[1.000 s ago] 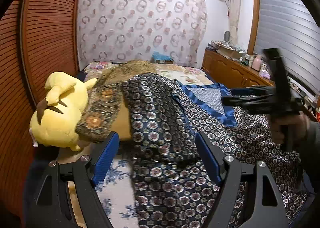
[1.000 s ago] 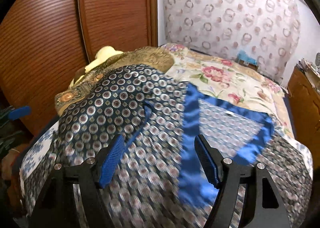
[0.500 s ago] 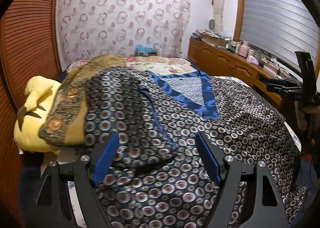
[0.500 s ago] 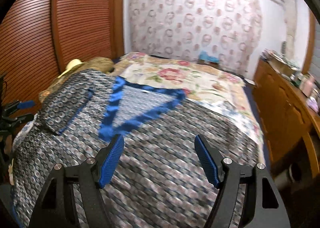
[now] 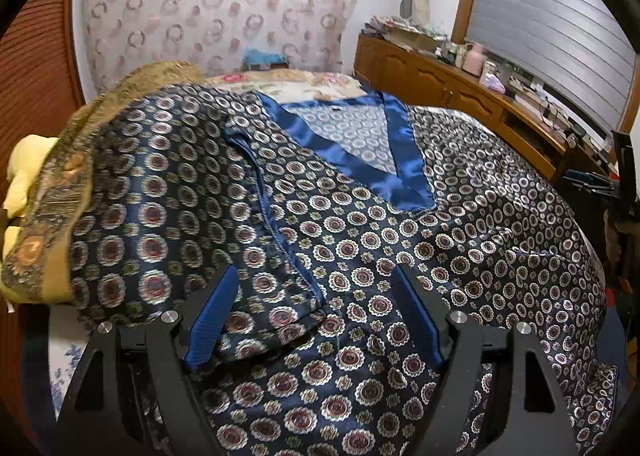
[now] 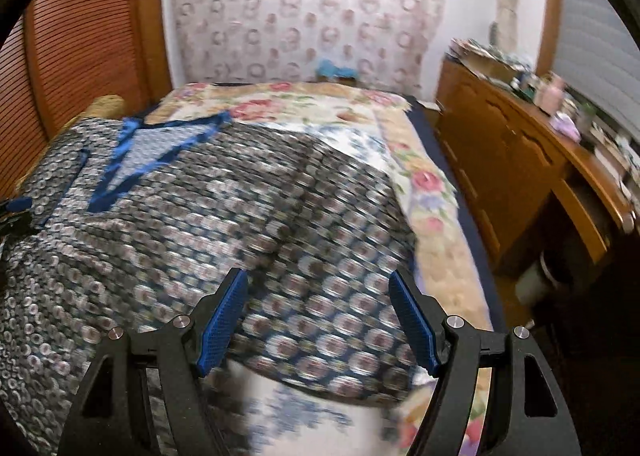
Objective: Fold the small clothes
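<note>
Spread face-up on the bed (image 6: pixel 424 160): a dark patterned garment (image 5: pixel 400 256) with a bright blue V-neck trim (image 5: pixel 404 176), neck toward the headboard end, hem toward the cameras. Long axis running away from both pairs of tongs, collar far, hem near. One sleeve (image 5: pixel 180 216) already lying doubled inward over the body on the left side, its blue-piped edge (image 5: pixel 276 224) running toward the near hem. On the right side, the cloth still spread wide to the mattress edge, the lower right corner (image 6: pixel 360 376) just ahead of the right tongs (image 6: pixel 320 320).

Left tongs (image 5: pixel 316 320): fingers wide apart, nothing between them, poised above the cuff end of the folded sleeve; contact with the cloth impossible to tell. Right tongs: likewise wide apart and empty, hovering over the right hem; view blurred, so contact unclear there too.

Probably next: the right side brought inward to match the left, with the right tongs nearer that edge.

Beyond the left sleeve: a gold brocade cloth (image 5: pixel 52 208) over a yellow plush toy (image 5: pixel 24 168). Along the right wall, a wooden dresser (image 6: pixel 520 160).
</note>
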The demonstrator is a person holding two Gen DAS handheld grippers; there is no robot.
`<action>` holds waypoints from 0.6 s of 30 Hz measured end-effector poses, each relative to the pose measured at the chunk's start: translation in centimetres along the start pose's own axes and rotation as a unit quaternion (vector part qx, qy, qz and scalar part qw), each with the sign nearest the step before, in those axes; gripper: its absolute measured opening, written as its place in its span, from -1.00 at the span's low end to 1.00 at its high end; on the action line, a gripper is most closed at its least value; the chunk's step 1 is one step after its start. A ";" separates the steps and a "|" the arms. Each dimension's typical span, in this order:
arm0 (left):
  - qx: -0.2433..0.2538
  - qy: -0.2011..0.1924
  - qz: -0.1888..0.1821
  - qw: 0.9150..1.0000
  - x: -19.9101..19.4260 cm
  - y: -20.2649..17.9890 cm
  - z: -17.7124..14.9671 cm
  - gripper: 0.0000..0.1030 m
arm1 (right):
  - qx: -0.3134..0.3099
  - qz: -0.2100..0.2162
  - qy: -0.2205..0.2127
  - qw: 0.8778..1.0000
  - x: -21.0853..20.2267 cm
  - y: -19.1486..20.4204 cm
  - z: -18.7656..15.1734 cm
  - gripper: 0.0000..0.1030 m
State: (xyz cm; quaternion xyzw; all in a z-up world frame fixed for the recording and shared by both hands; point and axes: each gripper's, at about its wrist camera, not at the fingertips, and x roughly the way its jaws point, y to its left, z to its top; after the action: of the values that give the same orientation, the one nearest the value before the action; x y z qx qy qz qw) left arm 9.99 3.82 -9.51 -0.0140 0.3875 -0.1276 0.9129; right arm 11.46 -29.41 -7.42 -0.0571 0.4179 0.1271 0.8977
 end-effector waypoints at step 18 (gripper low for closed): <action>0.023 0.047 0.021 0.998 3.0 -1.0 -0.2 0.54 | 0.065 0.024 0.047 0.996 -0.9 -7.0 -2.2 0.45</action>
State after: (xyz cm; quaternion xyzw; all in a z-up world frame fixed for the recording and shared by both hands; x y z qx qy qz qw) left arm 11.63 2.10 -11.62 0.0214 0.4273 -0.1175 0.8962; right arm 11.22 -36.81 -8.12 0.0051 0.4686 0.1183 0.8754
